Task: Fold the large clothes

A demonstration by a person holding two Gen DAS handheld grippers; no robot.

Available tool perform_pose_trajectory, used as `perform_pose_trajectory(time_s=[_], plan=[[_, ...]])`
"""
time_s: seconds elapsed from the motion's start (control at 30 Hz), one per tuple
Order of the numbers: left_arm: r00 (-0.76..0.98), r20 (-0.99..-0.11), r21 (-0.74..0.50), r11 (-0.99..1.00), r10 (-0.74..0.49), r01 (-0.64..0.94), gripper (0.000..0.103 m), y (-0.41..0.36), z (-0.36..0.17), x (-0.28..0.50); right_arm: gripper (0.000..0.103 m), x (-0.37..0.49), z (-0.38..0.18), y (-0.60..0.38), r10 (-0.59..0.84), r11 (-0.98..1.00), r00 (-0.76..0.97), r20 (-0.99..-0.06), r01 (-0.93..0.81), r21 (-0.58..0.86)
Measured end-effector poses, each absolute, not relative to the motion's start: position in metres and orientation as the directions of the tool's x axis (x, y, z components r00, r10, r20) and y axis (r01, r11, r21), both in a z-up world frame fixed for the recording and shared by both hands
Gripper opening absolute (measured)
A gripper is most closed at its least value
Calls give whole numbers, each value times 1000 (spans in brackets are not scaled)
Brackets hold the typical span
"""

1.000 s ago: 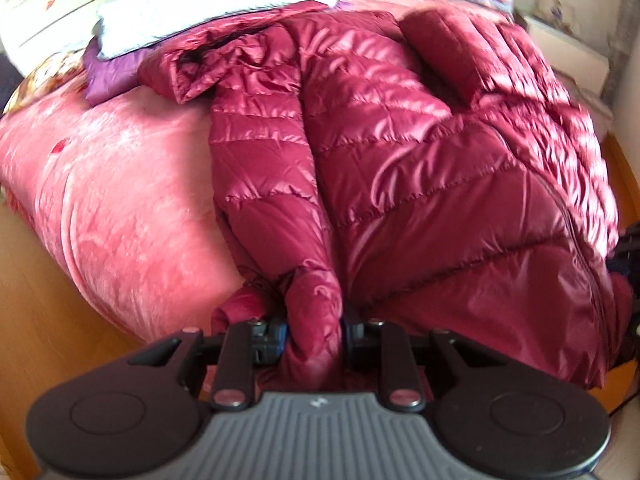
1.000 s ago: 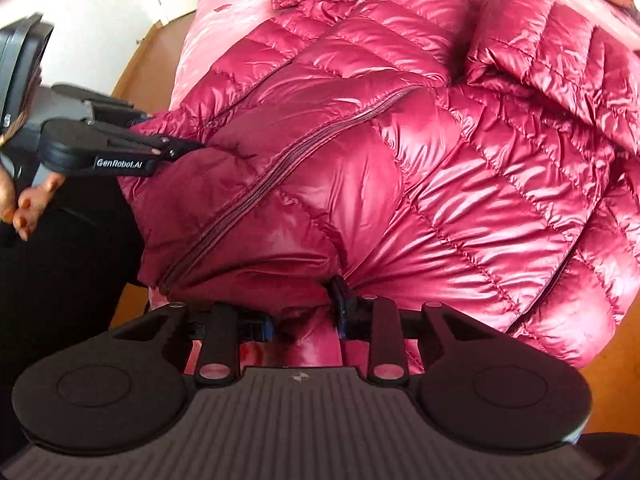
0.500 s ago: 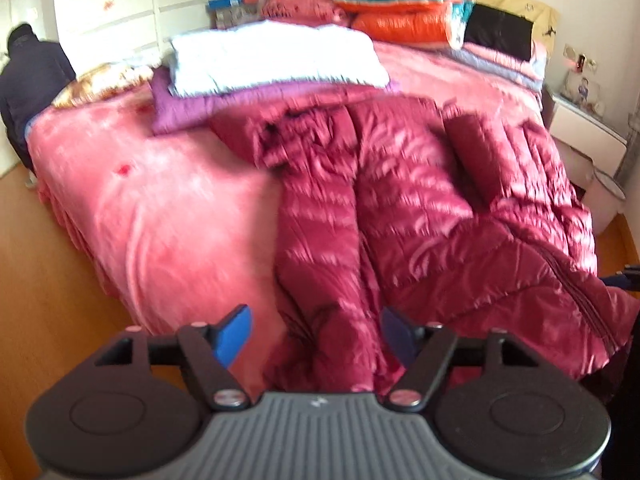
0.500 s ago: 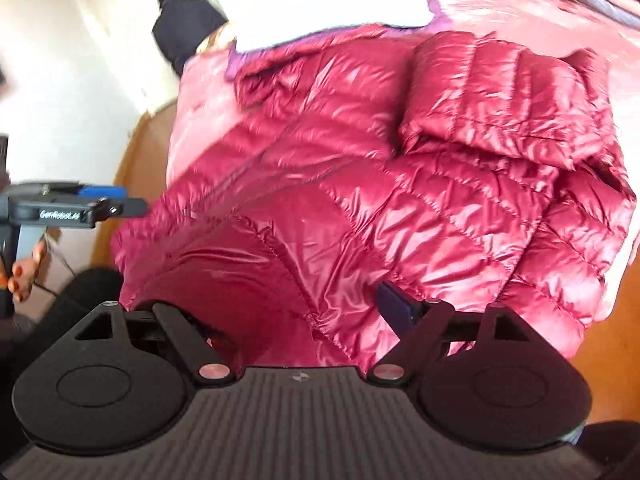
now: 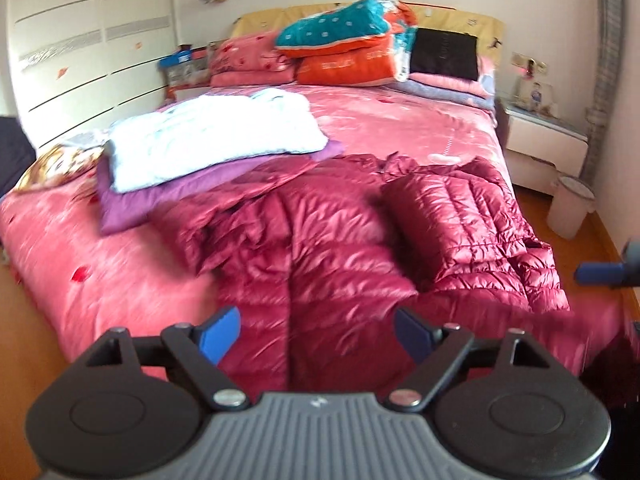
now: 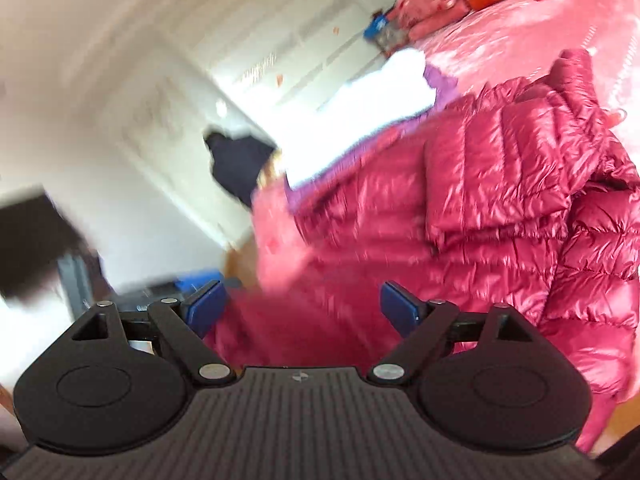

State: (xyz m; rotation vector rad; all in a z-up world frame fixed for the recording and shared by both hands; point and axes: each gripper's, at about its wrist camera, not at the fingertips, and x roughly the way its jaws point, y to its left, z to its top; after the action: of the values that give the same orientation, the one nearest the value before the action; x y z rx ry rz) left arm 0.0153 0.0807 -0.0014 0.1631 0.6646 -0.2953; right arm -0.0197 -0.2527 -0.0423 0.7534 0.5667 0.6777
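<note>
A dark red quilted down jacket (image 5: 340, 248) lies spread on the near half of the pink bed (image 5: 80, 252), one sleeve folded over its right side. My left gripper (image 5: 318, 334) is open and empty, held back above the jacket's hem. My right gripper (image 6: 304, 310) is open and empty, off the jacket's (image 6: 500, 200) near edge; that view is tilted and blurred. A blue fingertip of the right gripper (image 5: 600, 274) shows at the right edge of the left wrist view.
A folded white garment (image 5: 208, 136) on a purple one (image 5: 160, 196) lies at the bed's left. Pillows and folded quilts (image 5: 348, 52) are stacked at the headboard. A nightstand (image 5: 544, 140) and white bin (image 5: 570, 212) stand to the right. A white wardrobe (image 5: 88, 48) lines the left wall.
Both grippers let go of the jacket's hem, opened wide and pulled back and up from the bed. The right wrist view swung to the left and blurred.
</note>
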Motion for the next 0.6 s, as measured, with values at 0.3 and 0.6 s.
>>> perform_pose_trajectory(time_s=[0.3, 0.6], plan=[[750, -599, 83, 910, -280, 406, 85, 30, -1, 45, 103, -7, -40, -322, 424, 584, 885, -194, -103, 805], [741, -577, 135, 856, -342, 500, 82, -53, -32, 64, 103, 53, -70, -356, 76, 605, 958, -277, 177, 776]])
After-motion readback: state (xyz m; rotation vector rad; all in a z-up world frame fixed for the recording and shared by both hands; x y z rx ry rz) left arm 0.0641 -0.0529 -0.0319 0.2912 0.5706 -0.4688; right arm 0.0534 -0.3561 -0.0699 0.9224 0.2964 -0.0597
